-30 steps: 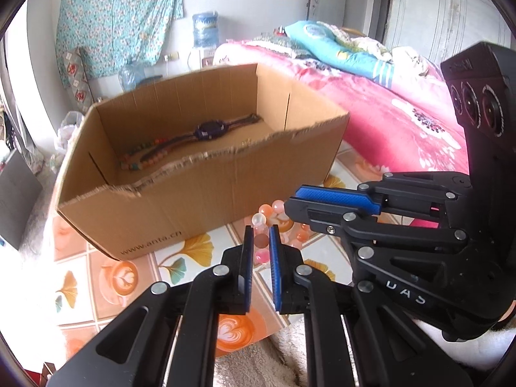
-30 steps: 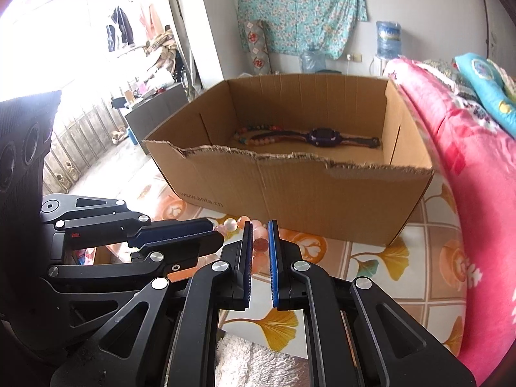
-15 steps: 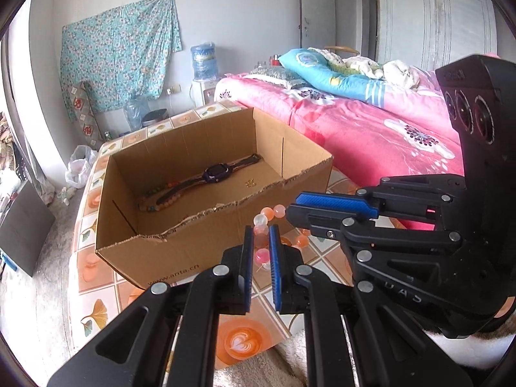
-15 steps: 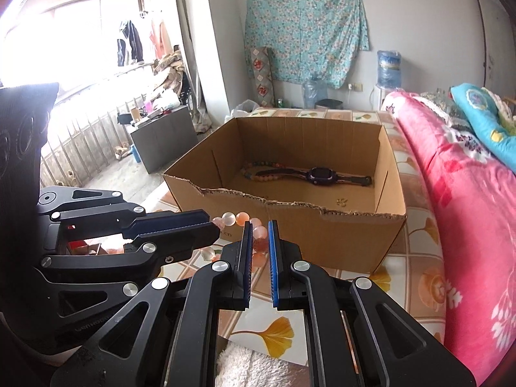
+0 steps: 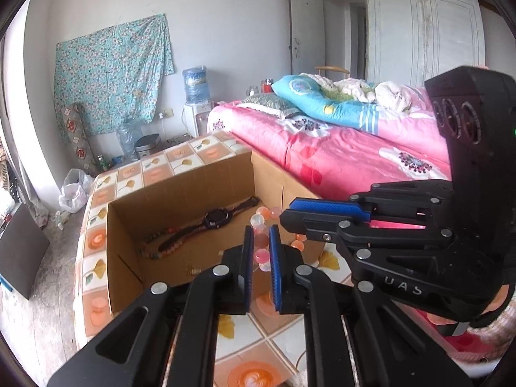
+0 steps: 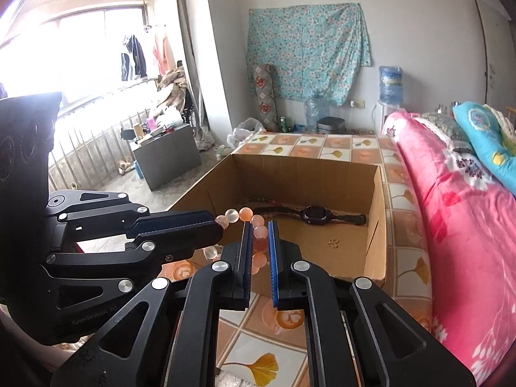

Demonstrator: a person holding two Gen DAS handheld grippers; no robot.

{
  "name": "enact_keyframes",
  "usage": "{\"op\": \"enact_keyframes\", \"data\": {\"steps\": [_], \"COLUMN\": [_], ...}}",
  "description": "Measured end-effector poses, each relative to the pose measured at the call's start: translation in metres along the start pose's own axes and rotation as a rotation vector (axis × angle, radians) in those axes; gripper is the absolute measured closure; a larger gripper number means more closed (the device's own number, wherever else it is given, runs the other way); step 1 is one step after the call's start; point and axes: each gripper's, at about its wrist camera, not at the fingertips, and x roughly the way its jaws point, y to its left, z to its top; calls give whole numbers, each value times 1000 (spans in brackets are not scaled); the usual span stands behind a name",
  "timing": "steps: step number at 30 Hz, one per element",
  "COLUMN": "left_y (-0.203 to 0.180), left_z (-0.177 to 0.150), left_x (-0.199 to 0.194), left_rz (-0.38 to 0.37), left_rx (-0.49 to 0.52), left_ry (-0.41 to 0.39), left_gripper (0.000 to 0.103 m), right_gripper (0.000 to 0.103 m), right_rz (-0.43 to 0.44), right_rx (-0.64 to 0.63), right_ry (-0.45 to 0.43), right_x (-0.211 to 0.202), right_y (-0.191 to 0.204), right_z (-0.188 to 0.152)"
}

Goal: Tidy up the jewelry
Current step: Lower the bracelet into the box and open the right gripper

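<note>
Both grippers hold one bracelet of pink and clear beads (image 5: 262, 253) between them. My left gripper (image 5: 259, 258) is shut on it, and my right gripper (image 6: 259, 248) is shut on the same bead bracelet (image 6: 260, 231). They hold it above the near rim of an open cardboard box (image 5: 180, 190). Inside the box lie a dark wristwatch (image 5: 216, 218) and a string of coloured beads (image 5: 161, 249). The box (image 6: 374, 225), the watch (image 6: 315, 214) and the string of beads (image 6: 258, 199) also show in the right wrist view.
The box stands on a table with a tiled flower-pattern cover (image 5: 96, 213). A pink bed (image 5: 342, 151) runs along the right side. A grey cabinet (image 6: 167, 151) and window bars stand at the left. A water dispenser (image 5: 195, 96) is at the far wall.
Both grippers have risen together with the bracelet, so I look down into the box from higher up. The bracelet has come from in front of the box wall to above its rim.
</note>
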Motion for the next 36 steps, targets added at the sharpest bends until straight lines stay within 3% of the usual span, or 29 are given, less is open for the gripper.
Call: {"op": "enact_keyframes", "data": {"steps": [4,10,17,21,24,32,36], "left_y": [21,73,118,133,131,97,88], "left_z": [22,37,20,6,6,13,9], "left_x": [20,70,129,153,163,201,223], "left_rz": [-24,-72,-64,-80,-109,-275,-301], "left_rx": [-5,-103,-163,-220,-223,-207,-223], "left_ry": [11,130,342,428,461,585,671], "left_gripper": [94,94,94,94,94,93,93], "right_gripper": [95,95,95,95,95,95,92], "right_rz": [53,144,242,240,250,201,130], "right_rx": [43,101,176,156,147,95,-18], "right_ry": [67,218,504,584,623,745,772], "right_x": [22,80,181,217,227,222,216], "right_y": [-22,-46,-56,-57,-59,-84,-76], "right_z": [23,51,49,48,46,29,29]}}
